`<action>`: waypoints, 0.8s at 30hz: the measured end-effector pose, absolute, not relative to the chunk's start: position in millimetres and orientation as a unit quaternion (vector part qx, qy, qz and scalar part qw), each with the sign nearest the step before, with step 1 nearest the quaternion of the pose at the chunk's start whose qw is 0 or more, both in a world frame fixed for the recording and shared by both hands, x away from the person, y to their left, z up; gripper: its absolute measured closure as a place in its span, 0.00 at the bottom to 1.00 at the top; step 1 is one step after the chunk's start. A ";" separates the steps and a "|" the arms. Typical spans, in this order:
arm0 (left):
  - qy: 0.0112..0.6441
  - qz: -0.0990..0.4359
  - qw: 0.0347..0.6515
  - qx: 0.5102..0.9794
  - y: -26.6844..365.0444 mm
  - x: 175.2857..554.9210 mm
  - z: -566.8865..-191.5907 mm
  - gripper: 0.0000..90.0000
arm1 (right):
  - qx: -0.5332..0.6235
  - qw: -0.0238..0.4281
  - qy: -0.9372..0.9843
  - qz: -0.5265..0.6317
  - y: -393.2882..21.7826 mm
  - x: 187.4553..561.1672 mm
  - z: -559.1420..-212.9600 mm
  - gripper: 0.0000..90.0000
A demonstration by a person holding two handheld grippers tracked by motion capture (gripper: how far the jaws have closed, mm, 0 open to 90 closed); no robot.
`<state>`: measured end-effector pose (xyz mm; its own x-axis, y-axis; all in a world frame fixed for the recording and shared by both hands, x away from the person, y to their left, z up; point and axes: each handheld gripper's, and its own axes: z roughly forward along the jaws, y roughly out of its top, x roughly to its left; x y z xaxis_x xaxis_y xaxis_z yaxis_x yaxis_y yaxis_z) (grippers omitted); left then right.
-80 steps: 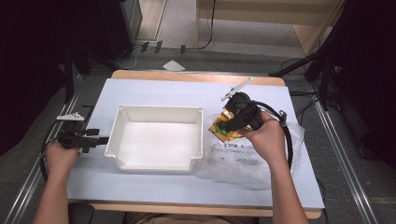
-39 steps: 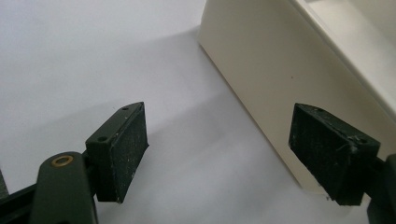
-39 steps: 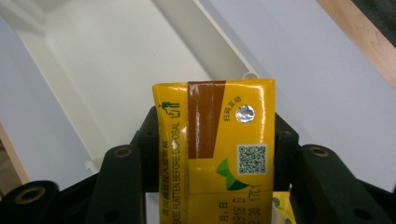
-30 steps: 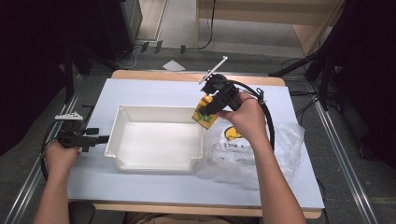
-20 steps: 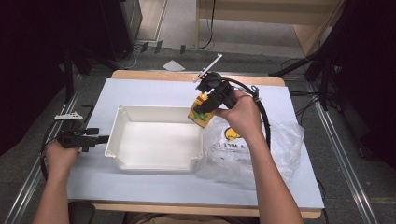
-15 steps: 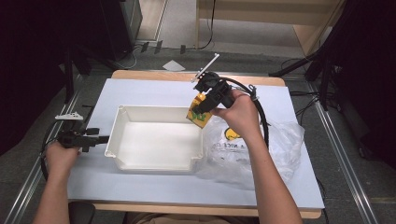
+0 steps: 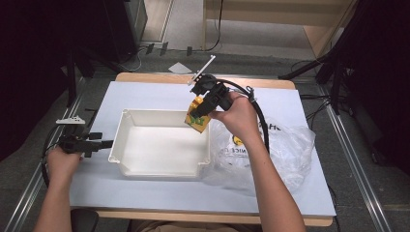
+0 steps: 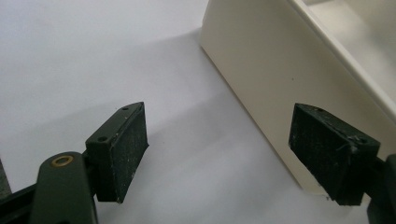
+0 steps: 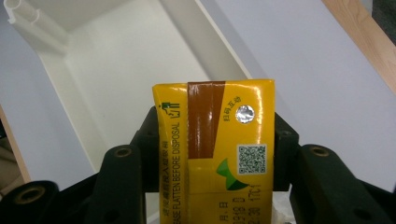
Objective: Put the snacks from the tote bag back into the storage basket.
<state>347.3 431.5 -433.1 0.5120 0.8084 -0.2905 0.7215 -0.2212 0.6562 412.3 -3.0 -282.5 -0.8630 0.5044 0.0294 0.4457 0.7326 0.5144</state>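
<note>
Right gripper (image 9: 212, 186), seen in the right gripper view at the bottom centre of the frame: the jaws stand about half closed and clamp a yellow drink carton (image 9: 213, 140) by its two narrow sides, so the printed face and foil straw seal point at the camera. Beyond the carton, in the upper left of that frame, lies the white tray (image 9: 140, 60), its floor bare. In the high view the same carton (image 7: 197, 114) sits at centre frame, held over the tray's (image 7: 159, 170) upper right corner, judged to be on its way into the tray. A side grip leaves the carton's base free to be set down flat. Just right of the tray lies a clear plastic bag (image 7: 285, 150), judged the source of the carton. At the left edge of the high view the left gripper (image 7: 104, 143) rests on the table (image 7: 145, 92), jaws wide apart and holding nothing, just beside the tray's left wall; this placement is judged a waiting post from which the tray could be steadied
</note>
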 end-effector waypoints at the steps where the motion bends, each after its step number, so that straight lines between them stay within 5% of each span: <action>1: 0.490 0.056 0.385 0.780 431.5 347.3 -433.0 0.23 | 0.258 0.055 0.929 0.261 -1.7 412.5 -283.3 0.60; 24: 0.491 0.056 0.387 0.778 432.8 346.7 -432.6 0.23 | 0.256 0.039 0.936 0.238 16.8 423.9 -317.7 0.60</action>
<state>346.7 432.8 -432.6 0.5116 0.8077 -0.2932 0.7213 -0.2182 0.6574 423.9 16.8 -317.7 -0.8661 0.4976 0.0485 0.4602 0.7555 0.4664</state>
